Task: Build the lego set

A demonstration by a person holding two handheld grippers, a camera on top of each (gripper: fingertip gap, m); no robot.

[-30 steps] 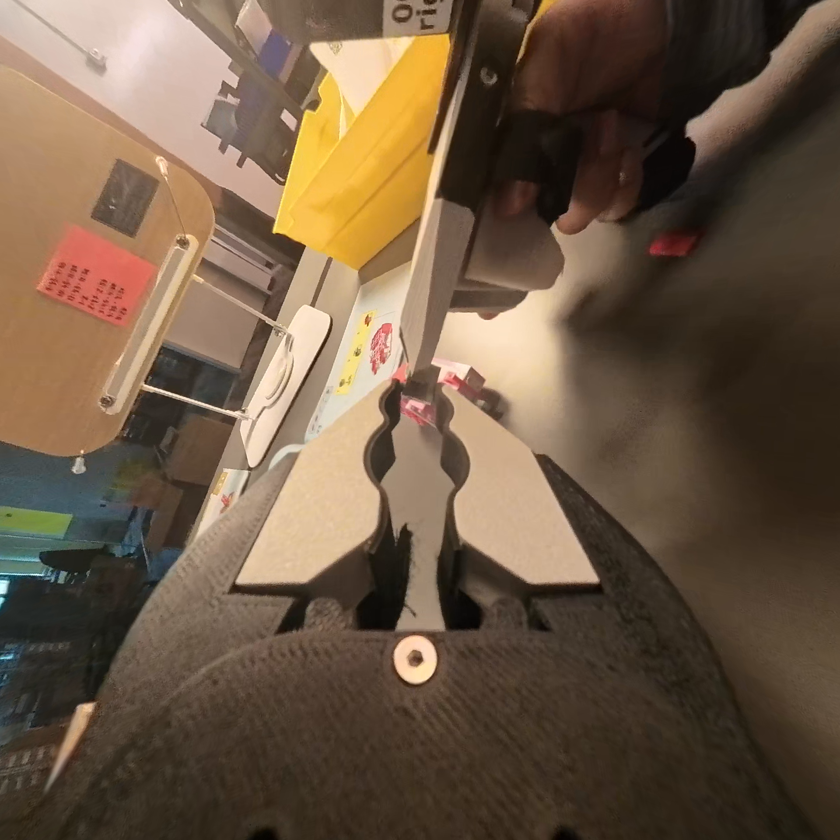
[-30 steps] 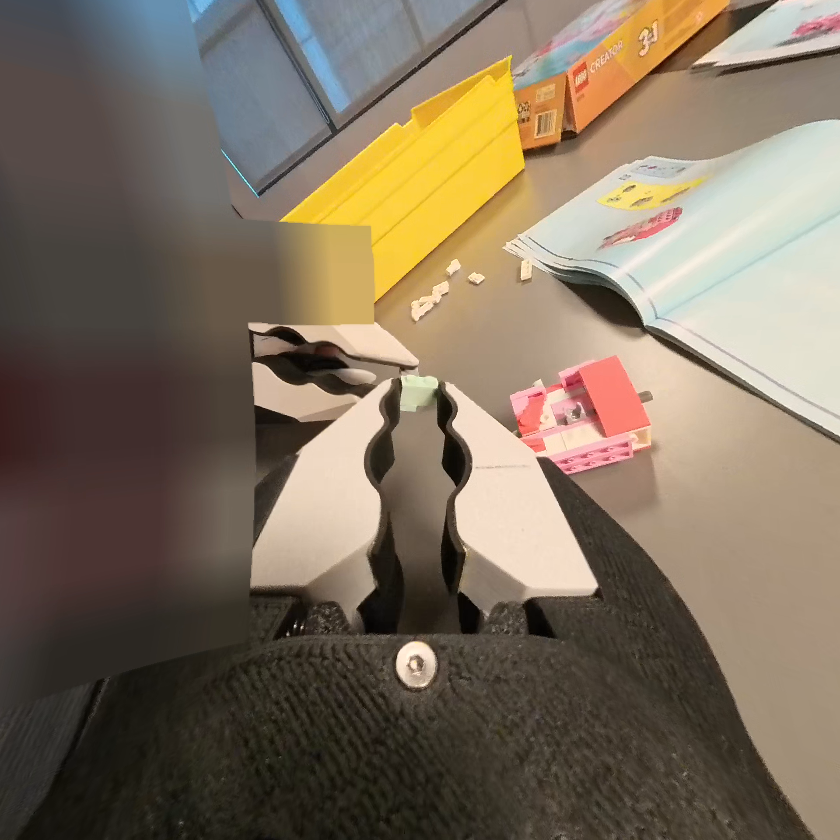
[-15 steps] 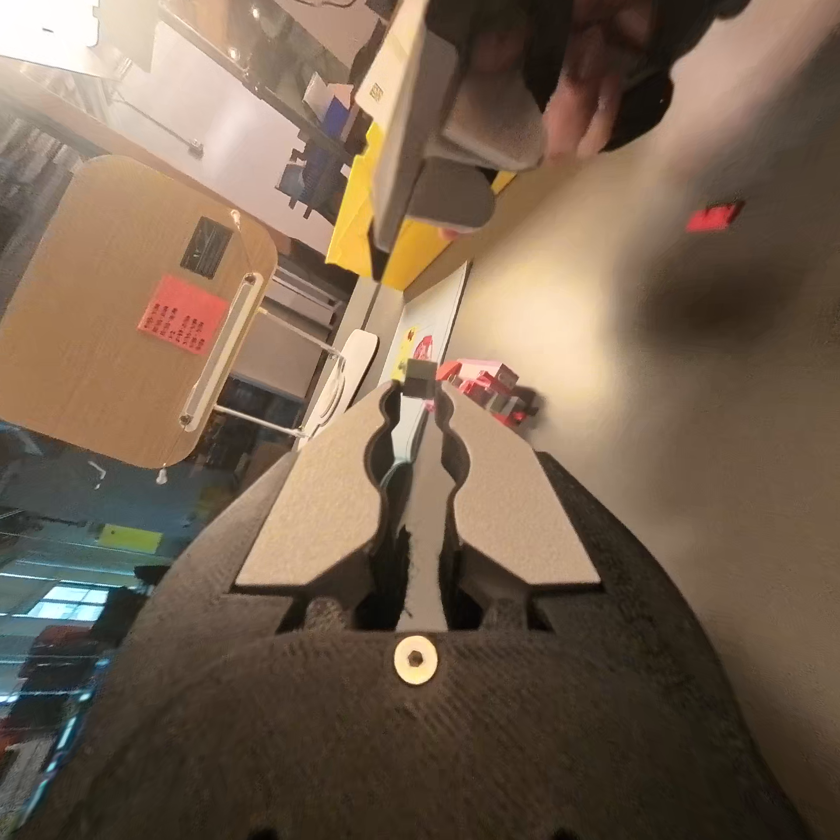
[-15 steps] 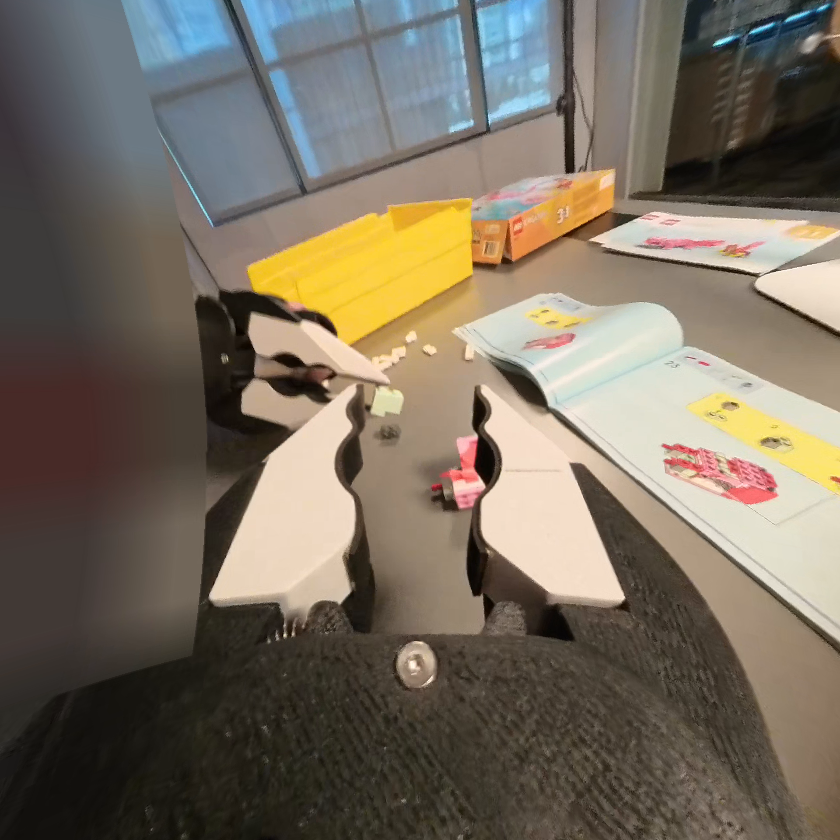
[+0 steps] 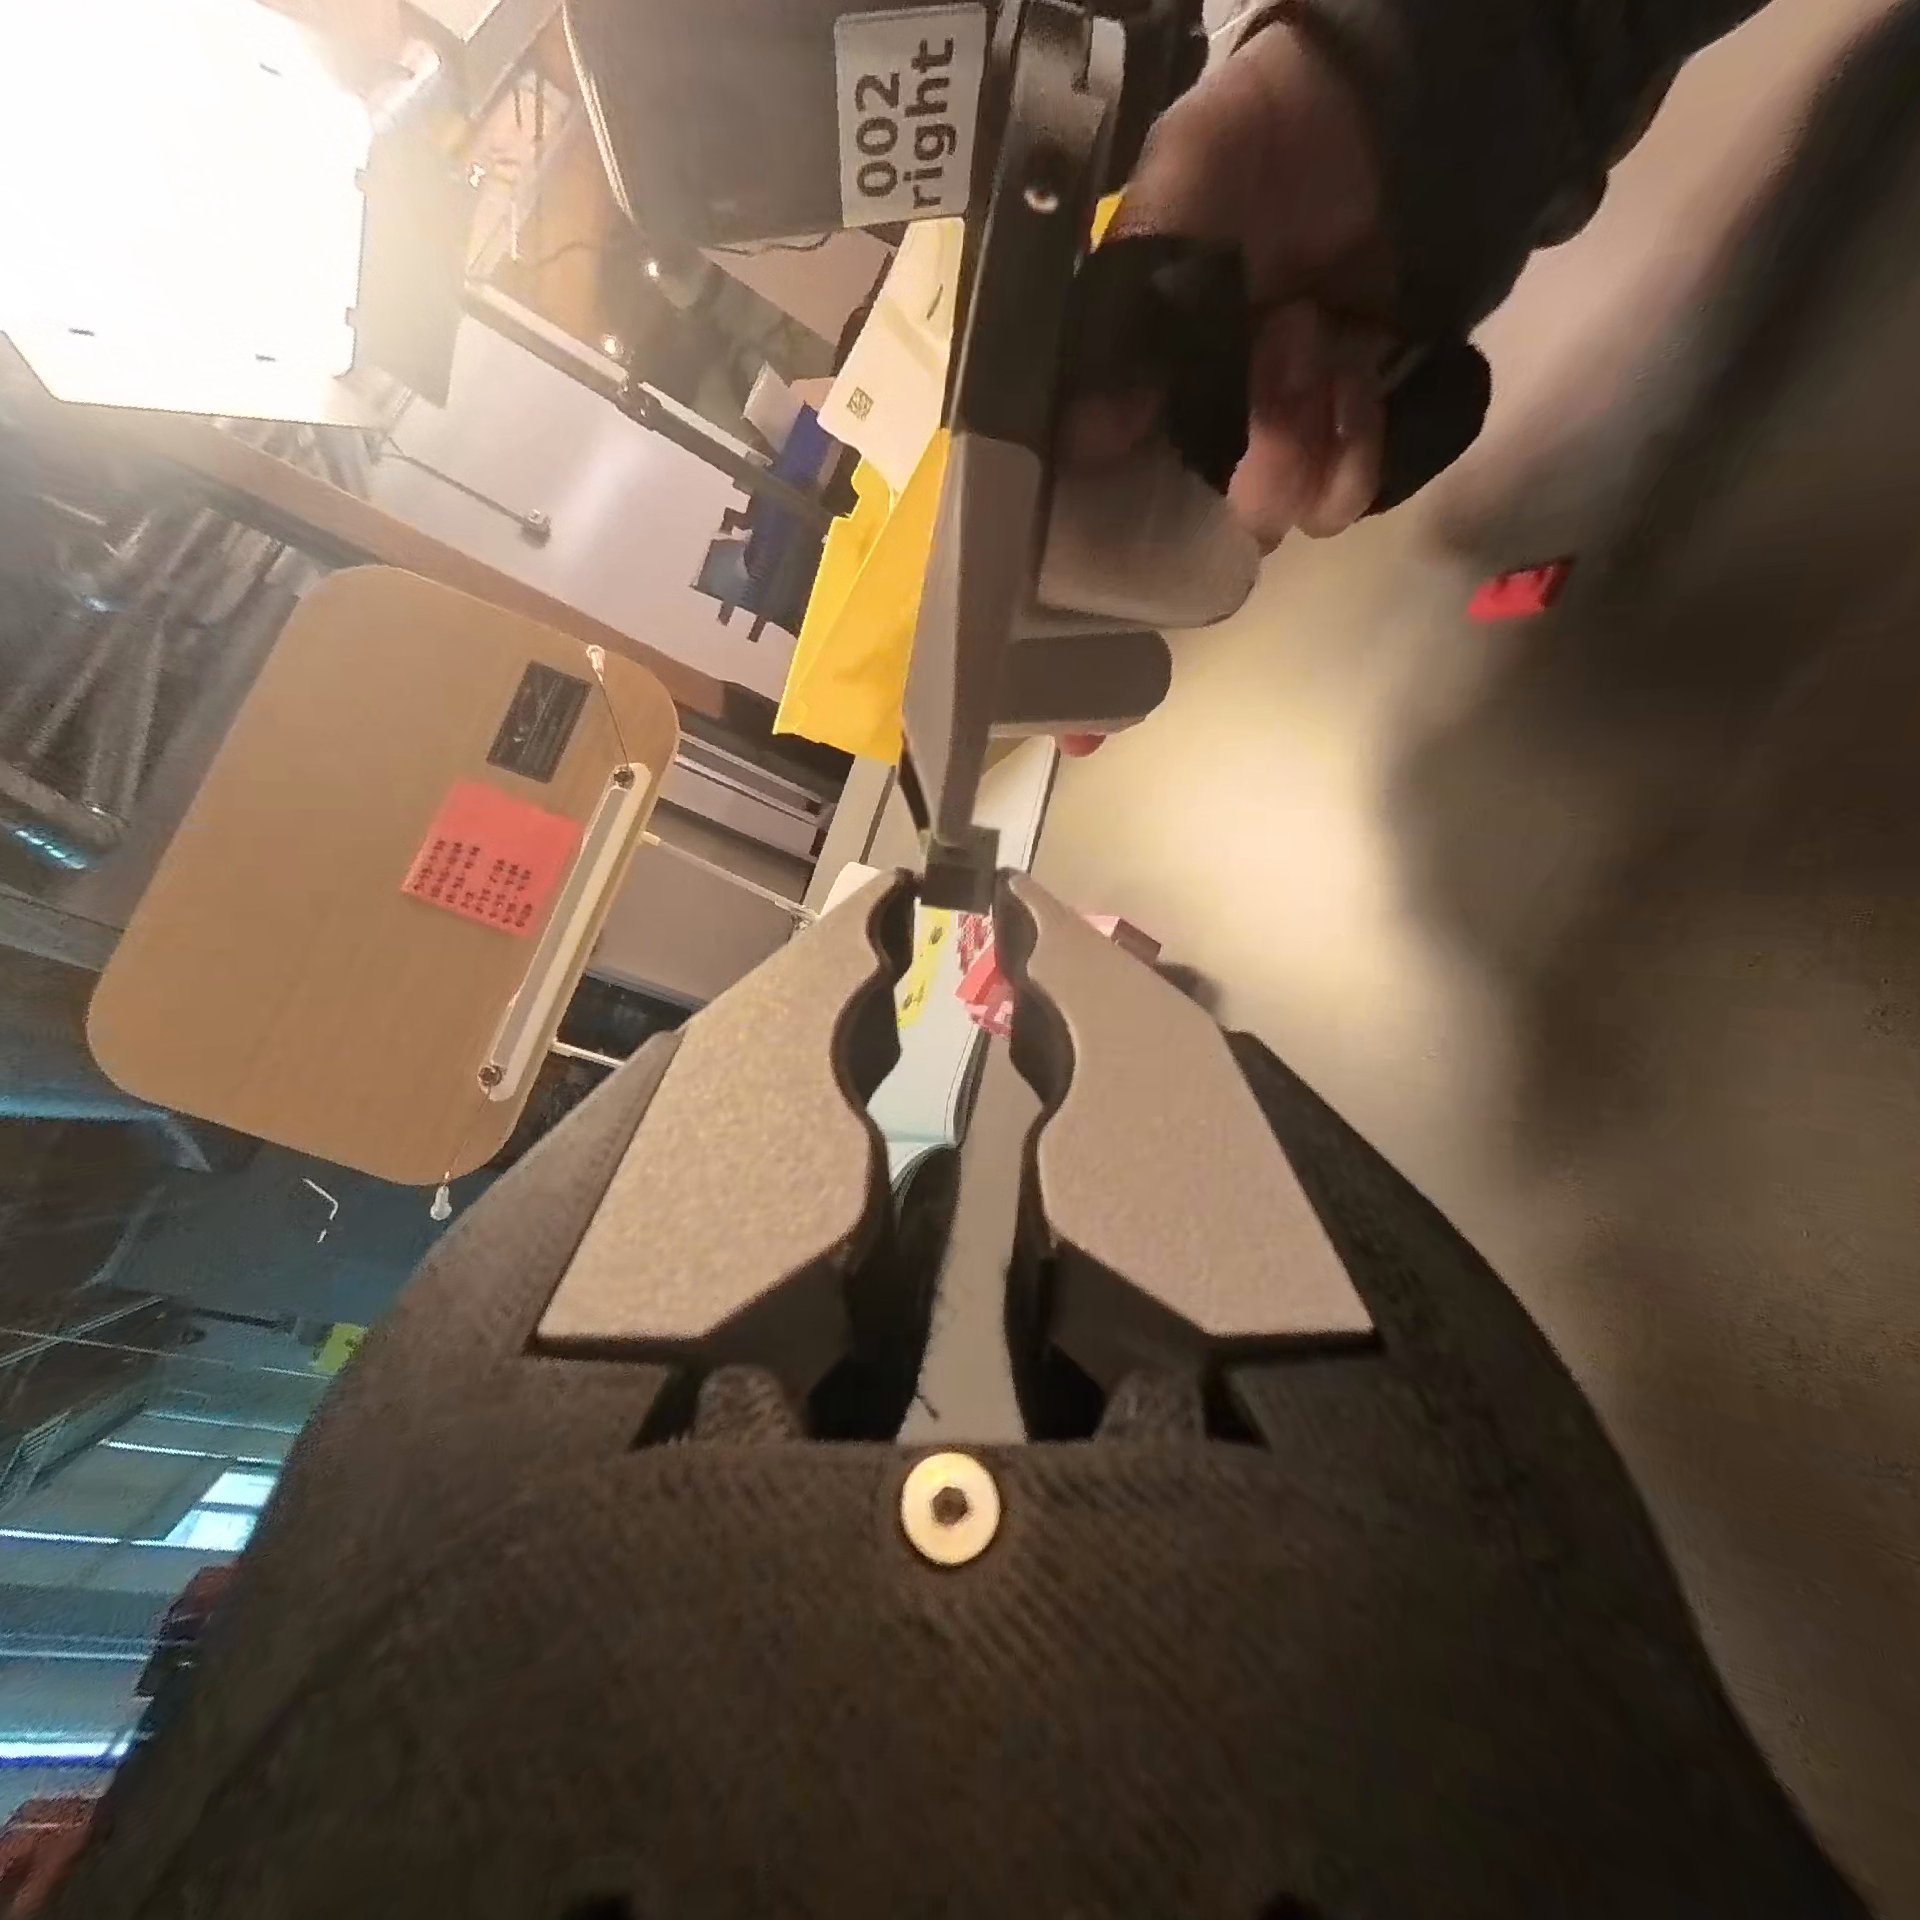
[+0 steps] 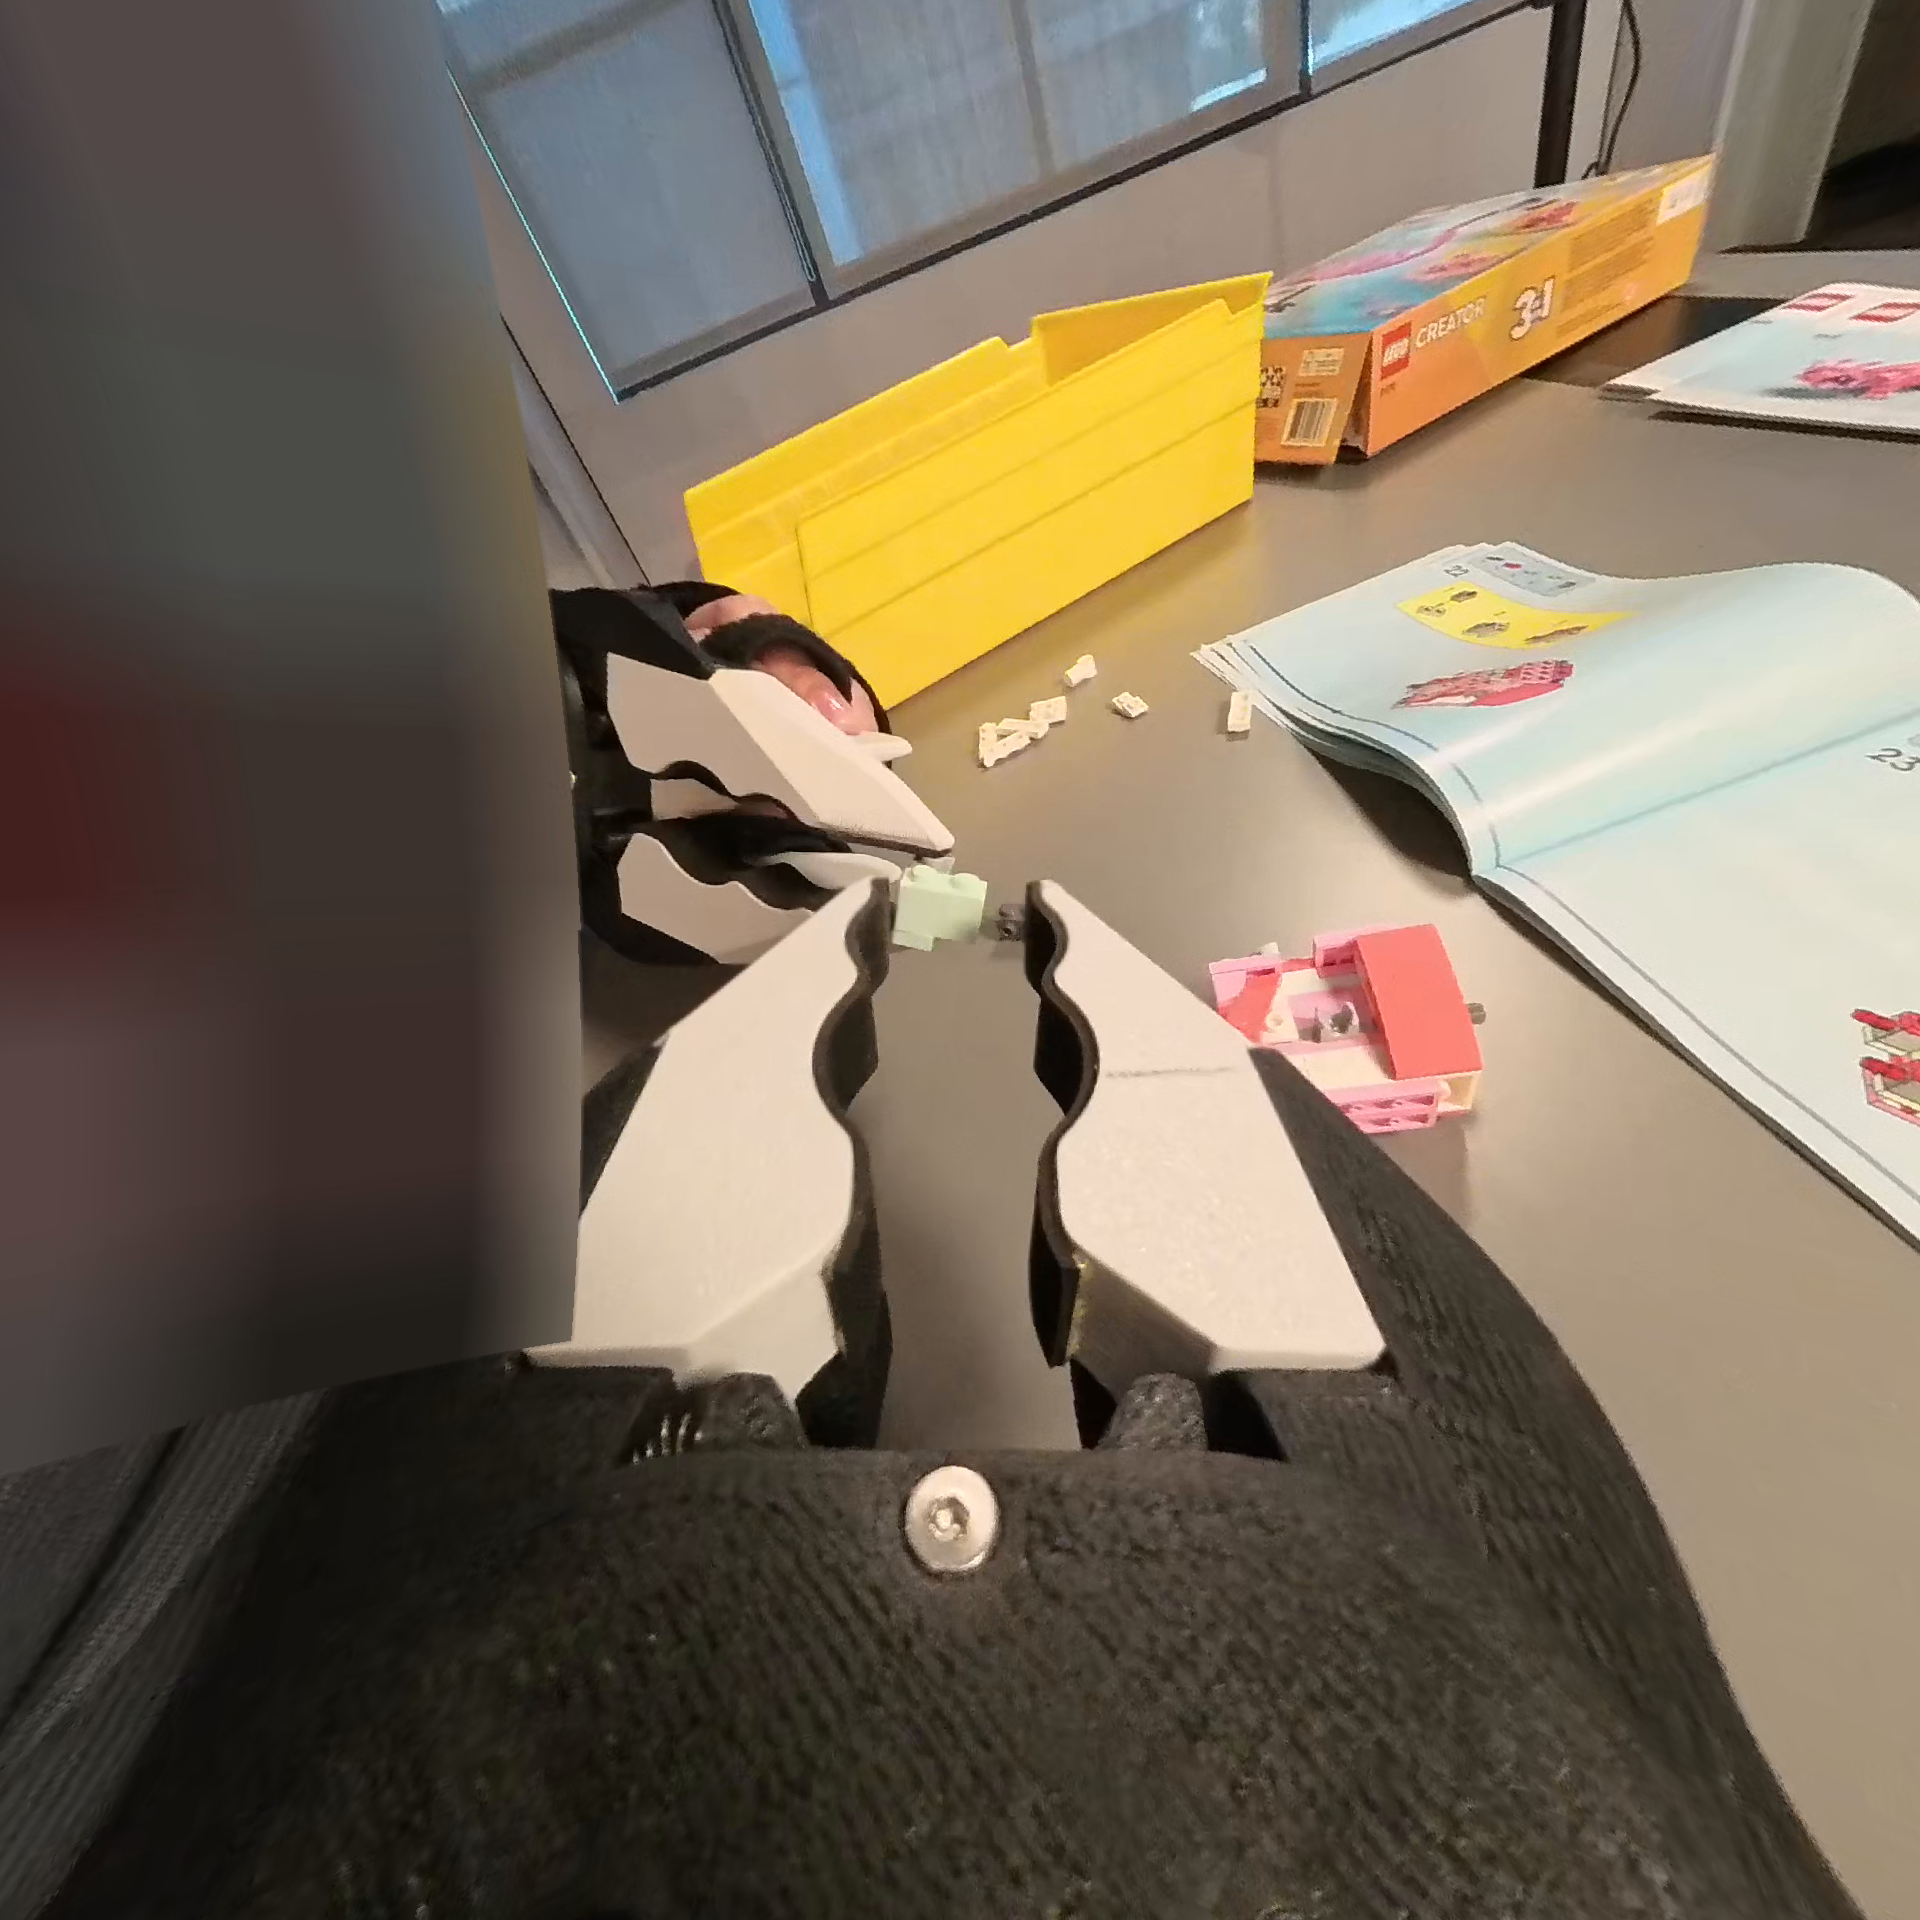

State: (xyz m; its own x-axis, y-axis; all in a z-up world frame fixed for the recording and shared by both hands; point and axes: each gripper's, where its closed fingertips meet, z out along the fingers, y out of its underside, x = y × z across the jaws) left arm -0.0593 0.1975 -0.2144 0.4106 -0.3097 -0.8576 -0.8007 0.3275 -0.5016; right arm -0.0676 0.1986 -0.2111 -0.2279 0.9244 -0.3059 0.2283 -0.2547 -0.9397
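Right wrist view showed the right gripper [image 6: 956, 914] with its jaws parted around a small mint-green toy brick [image 6: 938, 920]; the brick lay against the left pad, while a gap remained on the right side, where a tiny dark grey piece [image 6: 1010, 923] sat just beside the right fingertip [image 6: 1044, 904]. The left gripper [image 6: 930, 854] reached in from the left, its jaws clamped on the top corner of that same brick, above the dark grey worktop [image 6: 1039, 800]. From the left wrist view the brick [image 5: 961, 871] appeared dark and backlit between the left gripper's [image 5: 958, 894] fingertips, with one right fingertip [image 5: 951, 774] pointing down onto it and a hand [image 5: 1278, 260] in a fingerless black glove working the right gripper. A partly built pink and red brick model [image 6: 1361, 1023] stood on the worktop just right of the right jaws. Farther back lay scattered small white pieces [image 6: 1039, 717], an open pale blue instruction booklet [image 6: 1621, 748], a yellow plastic bin on its side [image 6: 997, 520] and an orange cardboard toy box [image 6: 1475, 322]. One small red brick [image 5: 1519, 592] lay apart.
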